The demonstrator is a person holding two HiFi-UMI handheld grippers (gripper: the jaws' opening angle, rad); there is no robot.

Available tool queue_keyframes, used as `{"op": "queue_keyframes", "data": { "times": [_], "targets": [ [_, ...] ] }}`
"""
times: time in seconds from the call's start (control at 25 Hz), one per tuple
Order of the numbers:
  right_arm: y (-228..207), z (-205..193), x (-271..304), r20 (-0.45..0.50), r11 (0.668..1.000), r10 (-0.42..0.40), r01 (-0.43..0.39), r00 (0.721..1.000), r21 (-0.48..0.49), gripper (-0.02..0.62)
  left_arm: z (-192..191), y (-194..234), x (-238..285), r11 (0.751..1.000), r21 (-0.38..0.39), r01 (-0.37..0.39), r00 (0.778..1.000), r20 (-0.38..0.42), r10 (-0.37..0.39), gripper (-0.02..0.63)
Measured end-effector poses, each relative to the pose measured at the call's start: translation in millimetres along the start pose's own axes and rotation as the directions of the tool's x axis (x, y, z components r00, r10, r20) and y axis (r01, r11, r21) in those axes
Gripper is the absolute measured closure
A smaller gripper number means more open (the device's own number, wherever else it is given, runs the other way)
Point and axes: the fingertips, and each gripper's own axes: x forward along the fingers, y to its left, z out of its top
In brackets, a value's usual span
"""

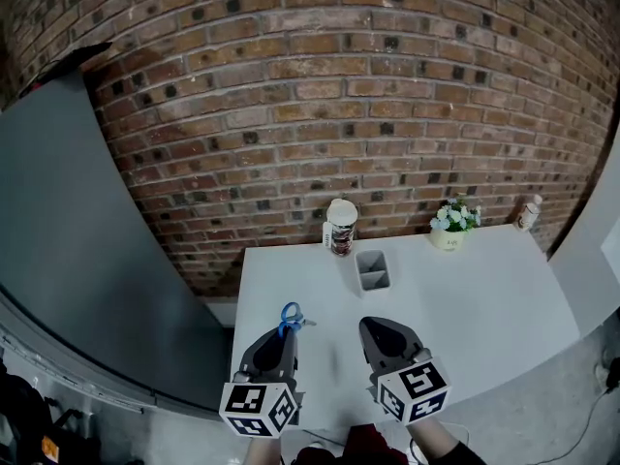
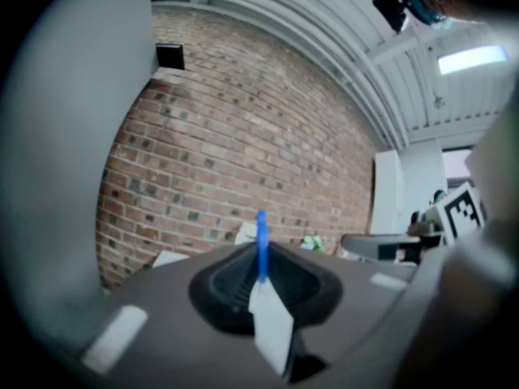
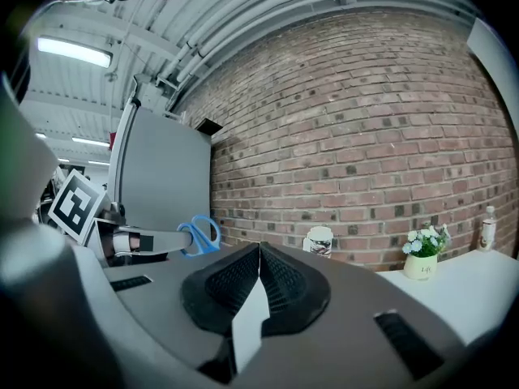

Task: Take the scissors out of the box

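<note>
Two grippers: left gripper pinches blue-handled scissors, clear of grey plastic box; right gripper pressed together, empty. Set-down likely remains.

One table is carrying one box, one jar, one flower pot, one bottle; also showing: one scissors, two grippers, left gripper and right gripper.

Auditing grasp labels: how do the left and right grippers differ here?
Left gripper is shut on the blue scissors, handles sticking out ahead; right gripper is shut on nothing. Left jaws stand slightly apart around the scissors; right jaws meet. Both point roughly level toward the brick wall, above the white table.
</note>
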Motion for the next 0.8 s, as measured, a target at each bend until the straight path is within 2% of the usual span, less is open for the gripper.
{"op": "queue_keyframes", "data": {
  "times": [0.32, 0.8],
  "targets": [
    [7.2, -2.0, -13.4, 0.012, 1.000, -0.008, 0.008, 1.000, 0.000, 0.588, -6.1, 11.3, -22.6, 1.000, 0.001, -0.023, 1.000, -0.009, 0.023, 0.577],
    [21.8, -10.0, -27.1, 0.004, 0.999, -0.038, 0.038, 0.999, -0.011, 0.588, -10.0, 16.8, -47.4, 1.000, 0.002, -0.009, 1.000, -0.019, 0.009, 0.577]
  ]
}}
